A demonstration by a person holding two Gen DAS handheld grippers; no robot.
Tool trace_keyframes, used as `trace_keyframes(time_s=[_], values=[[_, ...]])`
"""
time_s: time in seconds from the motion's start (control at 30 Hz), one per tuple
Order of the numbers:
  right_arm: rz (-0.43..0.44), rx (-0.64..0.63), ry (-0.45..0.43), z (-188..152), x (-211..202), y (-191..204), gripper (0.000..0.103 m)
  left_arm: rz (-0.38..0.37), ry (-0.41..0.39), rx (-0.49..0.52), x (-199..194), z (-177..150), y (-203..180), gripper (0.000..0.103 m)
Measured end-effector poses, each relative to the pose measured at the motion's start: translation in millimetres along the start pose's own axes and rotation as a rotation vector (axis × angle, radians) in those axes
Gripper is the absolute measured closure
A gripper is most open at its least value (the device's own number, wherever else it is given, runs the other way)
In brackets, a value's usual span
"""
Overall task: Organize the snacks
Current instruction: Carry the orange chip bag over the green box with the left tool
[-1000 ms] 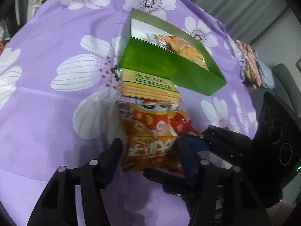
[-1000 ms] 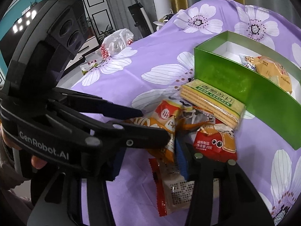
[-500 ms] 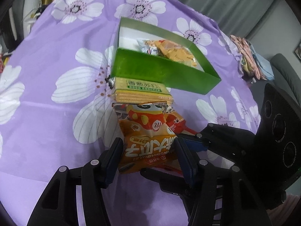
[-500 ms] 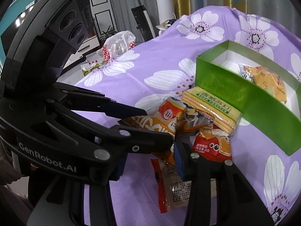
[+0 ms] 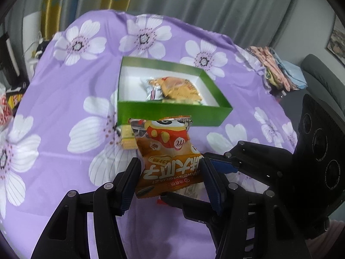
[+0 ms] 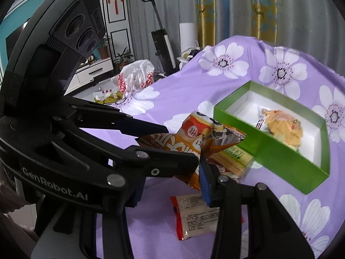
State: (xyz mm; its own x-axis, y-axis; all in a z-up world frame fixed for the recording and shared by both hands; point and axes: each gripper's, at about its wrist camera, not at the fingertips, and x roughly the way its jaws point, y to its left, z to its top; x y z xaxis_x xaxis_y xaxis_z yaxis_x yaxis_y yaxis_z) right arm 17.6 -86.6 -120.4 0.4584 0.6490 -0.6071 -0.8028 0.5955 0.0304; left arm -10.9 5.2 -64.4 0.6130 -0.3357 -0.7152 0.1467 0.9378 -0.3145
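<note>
The left gripper (image 5: 170, 173) is clamped on an orange sunflower-seed packet (image 5: 167, 157), lifted off the cloth. Ahead lies the green box (image 5: 172, 112). The right gripper (image 6: 172, 185) stands apart, holding nothing.

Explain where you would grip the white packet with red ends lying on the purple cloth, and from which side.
Probably across its narrow width near the middle, coming straight down from above. The white packet lies flat on the purple cloth, so nothing can slip beneath it, and its soft body should bunch between the fingers. The flat red crimped end offers less to pinch.
</note>
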Motion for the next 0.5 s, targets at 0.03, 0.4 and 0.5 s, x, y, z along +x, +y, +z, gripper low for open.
trace_keyframes(time_s=[0.03,0.4,0.5], values=[[-0.004,-0.002,-0.004,0.3,-1.4,-0.5,0.059,0.000,-0.003,0.006,-0.4,1.8,-2.2,0.045],[-0.077,0.022,-0.061,7.0,-21.1,-27.8,0.059,-0.029,-0.028,0.078,10.1,31.0,-30.6,0.045],[-0.099,0.022,-0.073,11.6,-24.0,-37.0,0.059,-0.042,-0.034,0.094,14.9,42.9,-36.4,0.045]])
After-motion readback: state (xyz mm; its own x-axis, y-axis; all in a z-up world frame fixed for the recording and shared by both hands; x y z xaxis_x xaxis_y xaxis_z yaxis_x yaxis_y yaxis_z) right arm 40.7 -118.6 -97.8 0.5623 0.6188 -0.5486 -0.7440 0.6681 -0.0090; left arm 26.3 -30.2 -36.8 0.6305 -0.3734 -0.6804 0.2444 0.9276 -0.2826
